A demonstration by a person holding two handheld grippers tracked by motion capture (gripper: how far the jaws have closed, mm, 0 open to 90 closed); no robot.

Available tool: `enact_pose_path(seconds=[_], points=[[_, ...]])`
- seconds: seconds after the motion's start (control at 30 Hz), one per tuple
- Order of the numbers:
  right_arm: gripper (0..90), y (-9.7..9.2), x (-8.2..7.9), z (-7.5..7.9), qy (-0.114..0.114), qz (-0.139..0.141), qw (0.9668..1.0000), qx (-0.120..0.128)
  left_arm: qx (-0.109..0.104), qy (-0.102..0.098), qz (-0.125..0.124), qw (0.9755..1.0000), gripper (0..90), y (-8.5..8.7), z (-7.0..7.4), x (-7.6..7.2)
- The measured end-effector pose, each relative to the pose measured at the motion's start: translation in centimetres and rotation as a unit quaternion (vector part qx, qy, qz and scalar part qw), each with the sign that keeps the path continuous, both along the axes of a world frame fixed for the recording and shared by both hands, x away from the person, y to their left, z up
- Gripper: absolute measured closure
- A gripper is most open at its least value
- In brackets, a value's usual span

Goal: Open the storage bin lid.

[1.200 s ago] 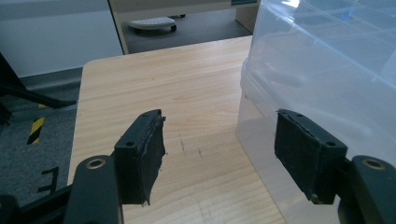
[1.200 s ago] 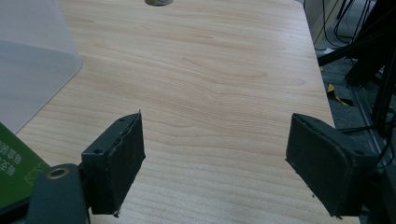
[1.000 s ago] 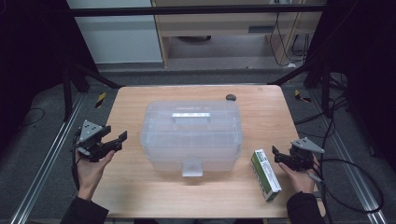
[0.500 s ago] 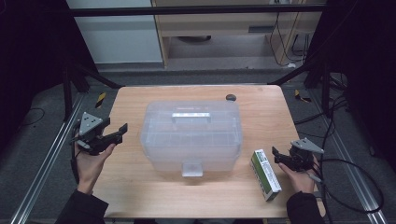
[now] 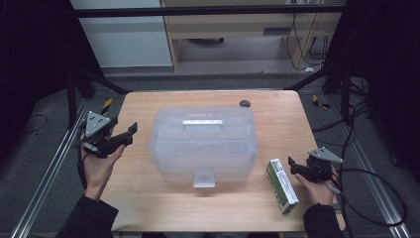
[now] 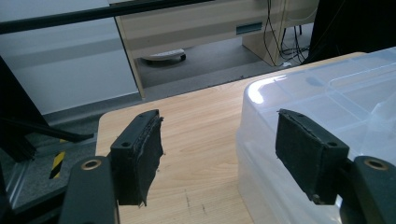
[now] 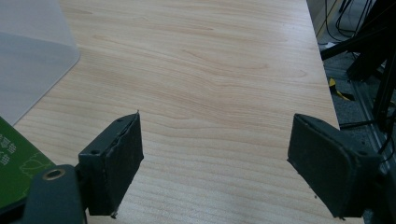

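Note:
A large clear plastic storage box point(image 5: 204, 141) with a lid handle and a front latch stands shut in the middle of the wooden table point(image 5: 277, 106). My left gripper point(image 5: 130, 133) hovers open just left of the box, raised off the table; in the left gripper view its jaws point(image 6: 219, 154) stand wide apart with the box's corner point(image 6: 327, 107) behind the right one. A green and white carton point(image 5: 281, 185) lies flat at the front right. My right gripper point(image 5: 292, 167) is open beside the carton's right edge, and its own view point(image 7: 217, 168) has the carton's corner point(image 7: 14, 163) at lower left.
A small dark round object point(image 5: 244, 103) sits on the table behind the box. Metal frame rails run along both sides of the table, and cables lie on the floor to the right. Bare wood lies right of the box point(image 7: 210, 70).
My left gripper has lifted and moved forward and toward the box's left side. The right gripper and the carton have stayed put.

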State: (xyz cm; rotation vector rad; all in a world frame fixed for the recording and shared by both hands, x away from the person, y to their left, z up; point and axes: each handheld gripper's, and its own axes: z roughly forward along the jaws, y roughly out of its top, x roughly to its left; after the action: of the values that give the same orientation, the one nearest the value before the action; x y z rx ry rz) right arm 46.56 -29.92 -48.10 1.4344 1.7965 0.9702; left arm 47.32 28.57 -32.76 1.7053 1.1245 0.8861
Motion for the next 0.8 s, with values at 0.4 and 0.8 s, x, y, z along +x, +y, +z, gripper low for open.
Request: enact_pose_path(seconds=[0.4,0.8], points=[[18.2,0.0,-0.1,-0.1,-0.001,0.004,1.0,-0.003,0.025,-0.009,-0.019,0.9995,30.2,-1.9,1.4,0.2],[18.2,0.0,-0.1,-0.1,0.003,0.007,1.0,-0.004,0.065,-0.008,-0.058,0.9962,29.6,-3.9,2.4,0.3]])
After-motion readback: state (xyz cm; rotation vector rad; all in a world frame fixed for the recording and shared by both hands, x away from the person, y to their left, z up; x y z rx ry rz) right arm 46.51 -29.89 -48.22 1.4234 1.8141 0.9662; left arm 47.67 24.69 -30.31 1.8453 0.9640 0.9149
